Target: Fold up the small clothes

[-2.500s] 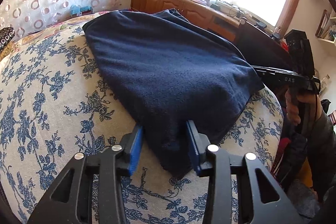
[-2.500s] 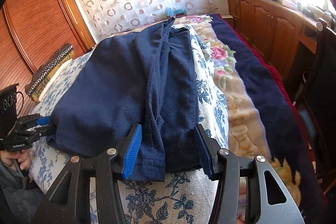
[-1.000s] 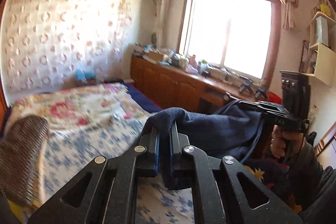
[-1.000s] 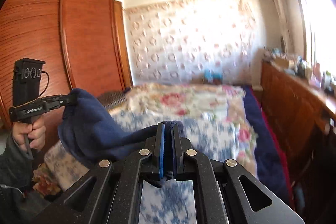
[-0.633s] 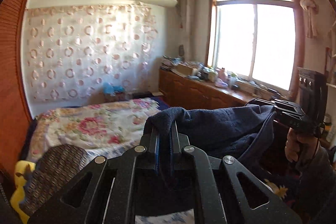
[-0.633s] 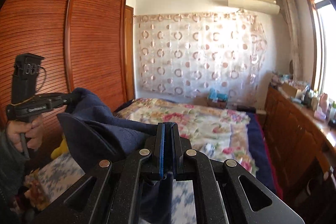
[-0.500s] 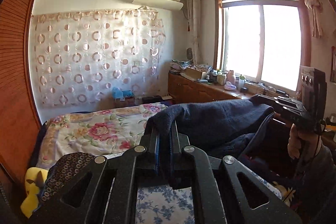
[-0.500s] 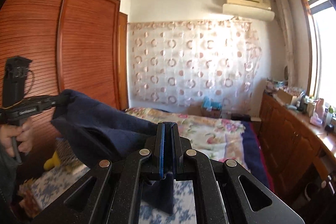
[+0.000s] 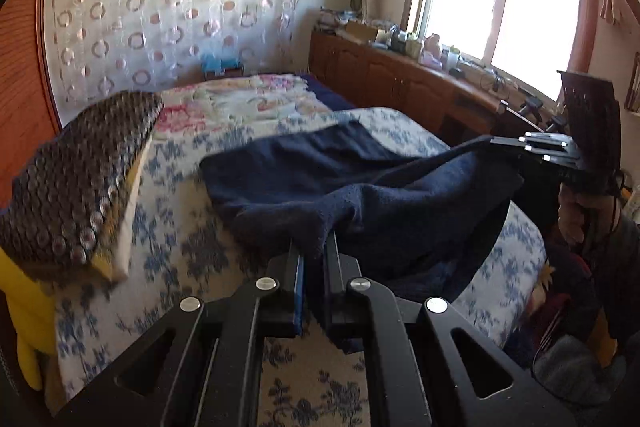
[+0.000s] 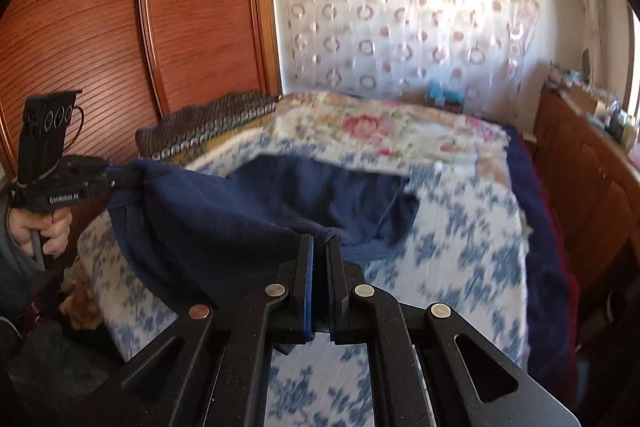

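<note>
Tongs (image 9: pixel 315 255) (image 10: pixel 319 247) pinch fuzzy navy garment (image 9: pixel 360 183), sagging.

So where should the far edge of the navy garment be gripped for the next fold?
Probably at the two corners of the far edge lying on the bed, coming from the near side over the cloth. The garment is now pinched at its near corners by the left gripper and right gripper, and its far part lies spread flat, so those corners look reachable.

The left claw (image 9: pixel 314 259) and right claw (image 10: pixel 320 251) are both clamped tight, each held raised in a fist.
</note>
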Motion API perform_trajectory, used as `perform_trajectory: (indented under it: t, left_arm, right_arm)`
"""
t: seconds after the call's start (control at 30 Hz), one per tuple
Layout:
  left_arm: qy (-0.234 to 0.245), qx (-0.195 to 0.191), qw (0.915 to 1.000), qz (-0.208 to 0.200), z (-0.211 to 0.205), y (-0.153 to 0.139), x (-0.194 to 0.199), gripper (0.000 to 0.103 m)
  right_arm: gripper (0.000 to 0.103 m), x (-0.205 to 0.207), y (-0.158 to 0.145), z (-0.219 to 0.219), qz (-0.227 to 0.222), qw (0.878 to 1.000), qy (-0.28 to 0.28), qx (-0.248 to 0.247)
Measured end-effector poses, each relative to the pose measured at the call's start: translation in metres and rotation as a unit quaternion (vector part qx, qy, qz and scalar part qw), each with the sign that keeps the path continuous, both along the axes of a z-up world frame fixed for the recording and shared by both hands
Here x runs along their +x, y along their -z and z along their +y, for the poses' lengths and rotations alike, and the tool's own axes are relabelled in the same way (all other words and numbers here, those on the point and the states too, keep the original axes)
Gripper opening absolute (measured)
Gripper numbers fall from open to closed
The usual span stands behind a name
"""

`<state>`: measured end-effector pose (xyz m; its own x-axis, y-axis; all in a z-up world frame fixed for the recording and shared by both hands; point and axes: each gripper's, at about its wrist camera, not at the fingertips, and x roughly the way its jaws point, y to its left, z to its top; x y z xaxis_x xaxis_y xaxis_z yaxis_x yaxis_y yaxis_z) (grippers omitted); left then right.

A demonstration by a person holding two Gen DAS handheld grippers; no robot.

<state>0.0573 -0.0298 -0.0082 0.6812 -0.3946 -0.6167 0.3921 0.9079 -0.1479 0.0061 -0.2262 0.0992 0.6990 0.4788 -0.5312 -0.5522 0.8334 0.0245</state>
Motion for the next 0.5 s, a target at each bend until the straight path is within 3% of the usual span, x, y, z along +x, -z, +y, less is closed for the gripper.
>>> perform_trajectory:
  t: [0.17, 0.3, 0.5]
  left_arm:
    - [-0.009, -0.015, 0.9998, 0.007, 0.01, -0.004, 0.006, 0.008]
    - [-0.012, -0.015, 0.9997, 0.012, 0.014, -0.01, 0.032, 0.008]
    - [-0.016, -0.021, 0.9994, 0.024, 0.016, -0.01, 0.083, 0.01]
  right_arm:
    - [0.005, 0.008, -0.006, 0.0, 0.007, 1.0, 0.002, 0.018]
    - [0.005, 0.023, -0.006, -0.013, 0.003, 1.0, 0.006, 0.015]
    - [0.005, 0.09, 0.011, -0.009, 0.024, 0.999, 0.028, 0.024]
